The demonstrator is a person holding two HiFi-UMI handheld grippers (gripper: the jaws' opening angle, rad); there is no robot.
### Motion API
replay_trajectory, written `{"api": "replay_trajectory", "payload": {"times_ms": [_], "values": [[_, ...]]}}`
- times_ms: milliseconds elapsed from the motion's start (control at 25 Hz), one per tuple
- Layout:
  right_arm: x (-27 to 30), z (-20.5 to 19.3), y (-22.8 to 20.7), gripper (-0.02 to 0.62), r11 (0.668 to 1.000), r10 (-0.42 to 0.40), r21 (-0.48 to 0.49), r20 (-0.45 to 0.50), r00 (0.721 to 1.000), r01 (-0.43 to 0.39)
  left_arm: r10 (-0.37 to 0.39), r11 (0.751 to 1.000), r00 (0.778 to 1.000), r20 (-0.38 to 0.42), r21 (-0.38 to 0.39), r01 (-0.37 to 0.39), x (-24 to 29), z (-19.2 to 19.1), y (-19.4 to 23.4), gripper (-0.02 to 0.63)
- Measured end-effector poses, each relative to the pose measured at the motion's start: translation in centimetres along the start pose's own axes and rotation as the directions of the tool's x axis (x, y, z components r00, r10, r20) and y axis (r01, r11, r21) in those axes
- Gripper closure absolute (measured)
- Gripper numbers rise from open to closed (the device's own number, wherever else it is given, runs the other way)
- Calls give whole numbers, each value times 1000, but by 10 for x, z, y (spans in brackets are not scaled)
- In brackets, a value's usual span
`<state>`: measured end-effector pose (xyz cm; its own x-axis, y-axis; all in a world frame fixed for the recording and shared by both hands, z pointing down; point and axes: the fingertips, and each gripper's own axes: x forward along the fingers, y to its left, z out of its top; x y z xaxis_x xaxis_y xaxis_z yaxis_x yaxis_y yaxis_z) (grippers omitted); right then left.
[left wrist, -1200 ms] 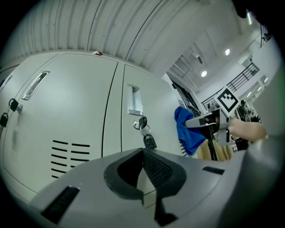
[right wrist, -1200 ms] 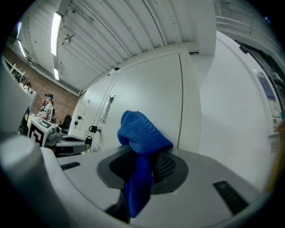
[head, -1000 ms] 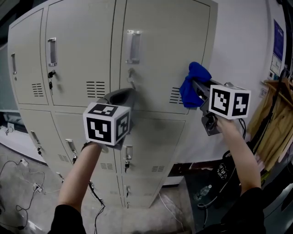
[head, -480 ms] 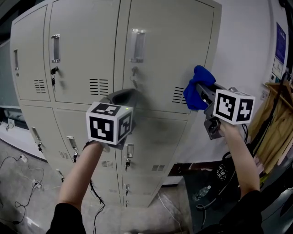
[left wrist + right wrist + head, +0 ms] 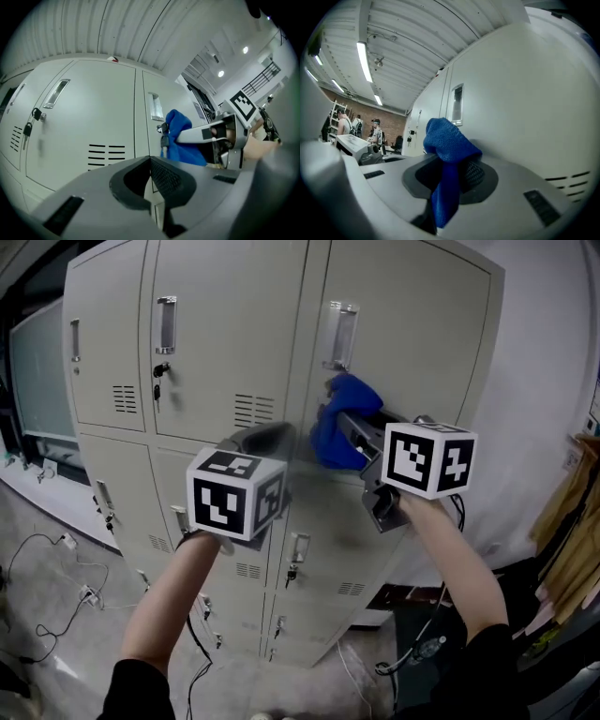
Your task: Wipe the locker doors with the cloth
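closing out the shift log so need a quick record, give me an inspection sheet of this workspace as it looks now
surface: beige locker doors, all shut; no marks visible.
job's things: blue cloth at the upper right door, just below its handle.
clutter: keys hang in several locks; brownish items at the right edge, too cut off to name.
grippers: right gripper shut on the cloth; left gripper shut and empty, held off the doors.
cables: loose cables on the floor left of the lockers, more at their foot.
surroundings: white wall to the right; people far off in the right gripper view.
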<state>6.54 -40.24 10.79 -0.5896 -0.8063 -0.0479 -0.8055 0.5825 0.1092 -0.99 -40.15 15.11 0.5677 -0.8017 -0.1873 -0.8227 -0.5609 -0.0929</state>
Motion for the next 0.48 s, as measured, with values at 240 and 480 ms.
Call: {"api": "replay_trajectory", "payload": {"times_ms": [240, 480], "values": [[28, -4, 20, 512, 1000, -10, -13, 41, 999, 10, 30, 999, 1000, -3, 42, -30, -15, 1, 11, 597], [27, -4, 19, 513, 1000, 4, -19, 42, 999, -3, 36, 999, 999, -16, 16, -35, -10, -8, 15, 597]]}}
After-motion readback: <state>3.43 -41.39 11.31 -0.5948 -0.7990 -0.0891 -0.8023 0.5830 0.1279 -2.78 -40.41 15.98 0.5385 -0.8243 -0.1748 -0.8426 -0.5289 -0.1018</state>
